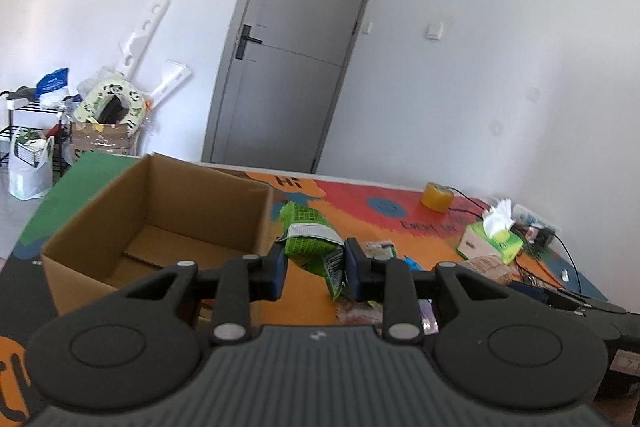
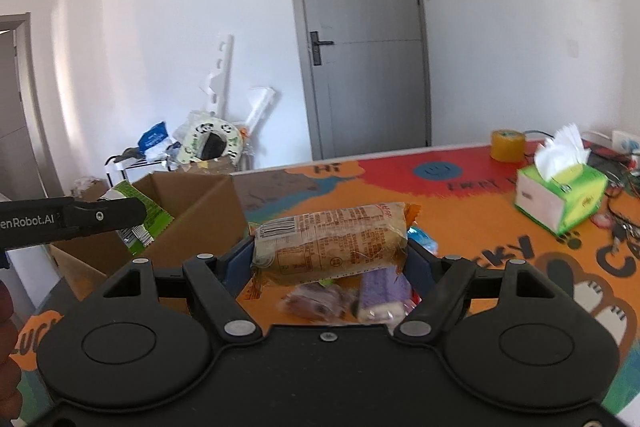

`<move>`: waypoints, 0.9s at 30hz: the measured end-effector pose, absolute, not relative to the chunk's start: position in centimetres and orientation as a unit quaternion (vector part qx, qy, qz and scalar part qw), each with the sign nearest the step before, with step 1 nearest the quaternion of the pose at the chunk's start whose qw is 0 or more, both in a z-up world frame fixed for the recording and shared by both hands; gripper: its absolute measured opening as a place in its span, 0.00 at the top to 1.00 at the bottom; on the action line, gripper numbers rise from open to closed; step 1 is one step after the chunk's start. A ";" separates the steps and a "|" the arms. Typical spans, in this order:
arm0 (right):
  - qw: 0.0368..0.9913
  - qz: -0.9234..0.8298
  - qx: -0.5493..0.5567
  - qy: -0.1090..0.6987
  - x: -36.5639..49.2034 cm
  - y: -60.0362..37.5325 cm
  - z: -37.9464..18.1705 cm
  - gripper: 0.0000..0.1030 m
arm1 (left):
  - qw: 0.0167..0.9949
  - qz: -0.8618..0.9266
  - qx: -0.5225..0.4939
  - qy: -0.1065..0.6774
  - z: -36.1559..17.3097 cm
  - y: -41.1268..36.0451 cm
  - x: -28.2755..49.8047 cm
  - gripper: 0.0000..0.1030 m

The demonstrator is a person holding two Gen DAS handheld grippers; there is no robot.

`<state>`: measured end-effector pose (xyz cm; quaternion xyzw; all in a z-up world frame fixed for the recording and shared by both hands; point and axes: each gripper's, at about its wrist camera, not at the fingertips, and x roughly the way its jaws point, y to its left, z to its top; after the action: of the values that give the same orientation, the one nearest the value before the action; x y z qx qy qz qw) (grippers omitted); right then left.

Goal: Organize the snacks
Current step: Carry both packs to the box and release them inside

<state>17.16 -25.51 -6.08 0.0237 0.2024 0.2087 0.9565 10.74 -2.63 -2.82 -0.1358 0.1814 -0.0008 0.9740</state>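
Note:
My left gripper (image 1: pixel 314 269) is shut on a green snack packet (image 1: pixel 310 239) and holds it above the table, just right of the open cardboard box (image 1: pixel 160 227). In the right wrist view the left gripper (image 2: pixel 120 215) and its green packet (image 2: pixel 140 215) sit over the box (image 2: pixel 200 211). My right gripper (image 2: pixel 330 263) is shut on a brown wrapped bread snack (image 2: pixel 332 241), held above the table. Beneath it lie a purple packet (image 2: pixel 384 293) and a dark reddish packet (image 2: pixel 316 301). The box looks empty.
A colourful mat (image 2: pixel 460 227) covers the table. A green tissue box (image 2: pixel 560 195), a yellow tape roll (image 2: pixel 508 145) and cables (image 2: pixel 624 187) lie at the right. More small packets (image 1: pixel 488 267) lie right of the left gripper. A cluttered rack (image 1: pixel 36 123) stands beyond the table.

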 end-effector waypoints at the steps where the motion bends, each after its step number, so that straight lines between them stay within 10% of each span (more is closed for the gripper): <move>1: 0.956 0.211 0.023 0.200 17.2 -25.2 -5.9 0.27 | 0.974 0.001 -0.137 0.180 -2.8 -2.4 10.7 0.72; 27: 0.948 0.260 0.017 0.185 18.9 -18.0 -4.8 0.27 | 0.964 0.075 -0.171 0.187 -4.5 5.2 12.1 0.72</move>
<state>18.87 -18.01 -4.82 0.0171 0.1849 0.2602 0.9475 12.11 5.25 -4.47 -0.1709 0.1872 0.0746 0.9645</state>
